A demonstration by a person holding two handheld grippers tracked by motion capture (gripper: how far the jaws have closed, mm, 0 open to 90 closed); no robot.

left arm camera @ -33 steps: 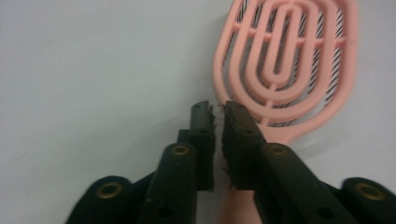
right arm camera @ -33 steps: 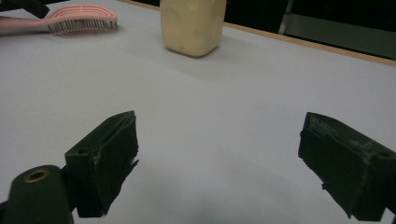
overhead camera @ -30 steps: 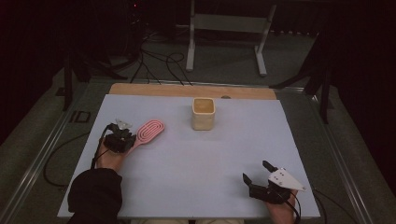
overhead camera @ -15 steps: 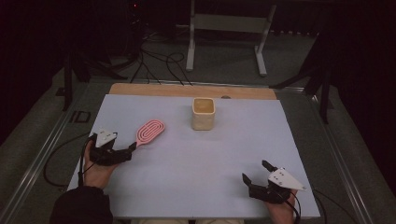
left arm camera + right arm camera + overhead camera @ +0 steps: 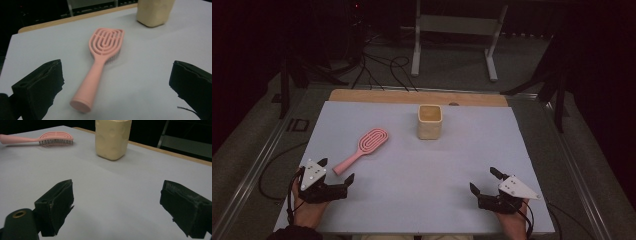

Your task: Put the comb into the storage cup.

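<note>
At the lower left of the high view my left gripper (image 5: 335, 170) lies low over the table (image 5: 412, 170), the hand under it coming in from the bottom edge, jaws pointing toward the upper right. Its jaws have just been opening and now stand wide apart with nothing pressed between them — in the left gripper view the pink brush (image 5: 101, 61) lies flat on the sheet ahead of them, its handle end near the jaws and its head toward the top of the frame. In the high view the brush (image 5: 362, 149) sits left of centre, handle end just beside the jaw tips, untouched. A second ago that gripper was up at the brush handle, higher in the frame; since then the hand has drawn back toward the bottom edge and left the brush lying there. The cream cup (image 5: 429, 121) stands upright at upper centre, well apart from the brush. My right gripper (image 5: 482, 181) rests at the lower right where it was before — jaws spread, empty.
</note>
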